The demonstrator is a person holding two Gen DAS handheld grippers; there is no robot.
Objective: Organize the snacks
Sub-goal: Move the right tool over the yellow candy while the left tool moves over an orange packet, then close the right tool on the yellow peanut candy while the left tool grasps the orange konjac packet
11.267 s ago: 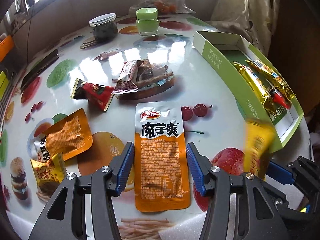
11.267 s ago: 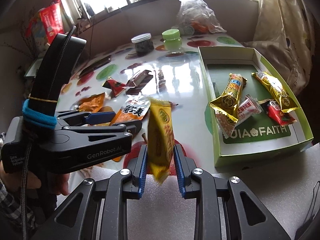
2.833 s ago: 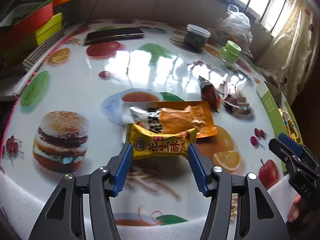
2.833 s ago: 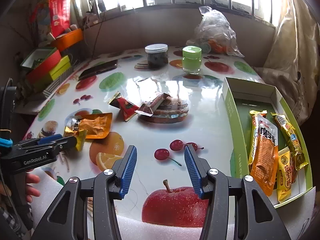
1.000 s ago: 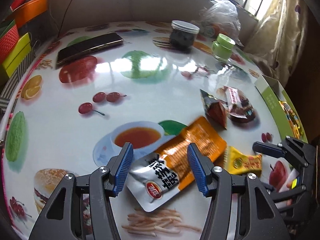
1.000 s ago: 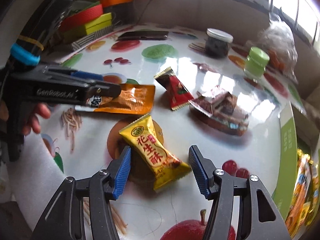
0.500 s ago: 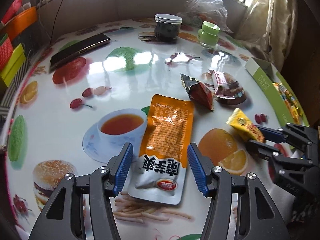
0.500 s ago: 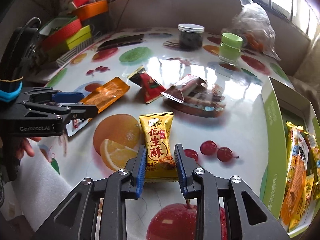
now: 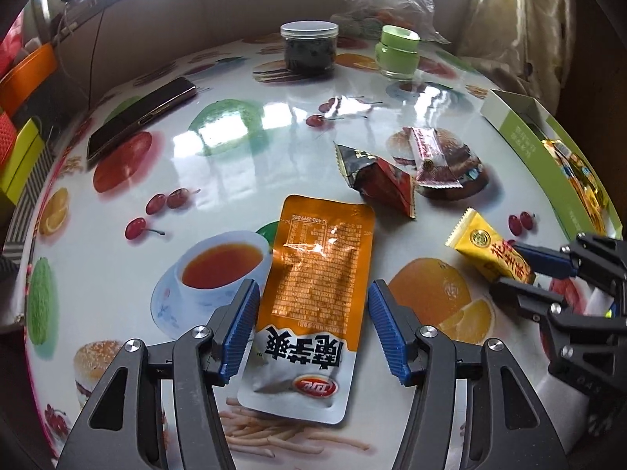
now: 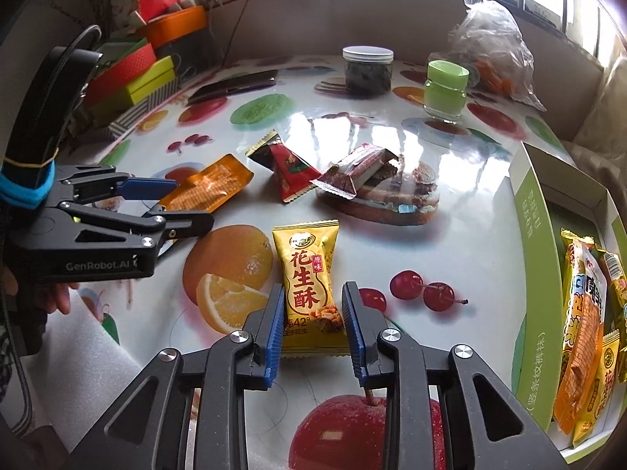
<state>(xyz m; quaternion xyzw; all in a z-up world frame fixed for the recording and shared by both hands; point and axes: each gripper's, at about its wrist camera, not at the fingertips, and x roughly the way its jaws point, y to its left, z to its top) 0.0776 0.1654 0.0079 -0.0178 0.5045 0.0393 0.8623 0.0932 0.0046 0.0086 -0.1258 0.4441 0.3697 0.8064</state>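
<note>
Our right gripper (image 10: 312, 325) is closed on the lower end of the yellow peanut-crisp packet (image 10: 308, 274), pads pressing its two long edges while the packet lies flat on the printed table (image 10: 470, 196). We judge this packet light and thin, with a crisp, breakable filling; a grip across the narrow width, as here, should hold it, but a harder squeeze risks crushing the contents. The glossy film may slip, so we would lift it slowly.

Our left gripper (image 9: 313, 333) stands open, its pads either side of the orange konjac pouch (image 9: 313, 286) and not pressing it. This pouch looks flat, soft and floppy; we expect it to sag if taken by one end, so a mid-length grip seems best.

The green box (image 10: 533, 258), at the right, already holds several snacks. A red triangular packet (image 10: 292, 168) and a dark red bar (image 10: 354, 174) lie beyond.
</note>
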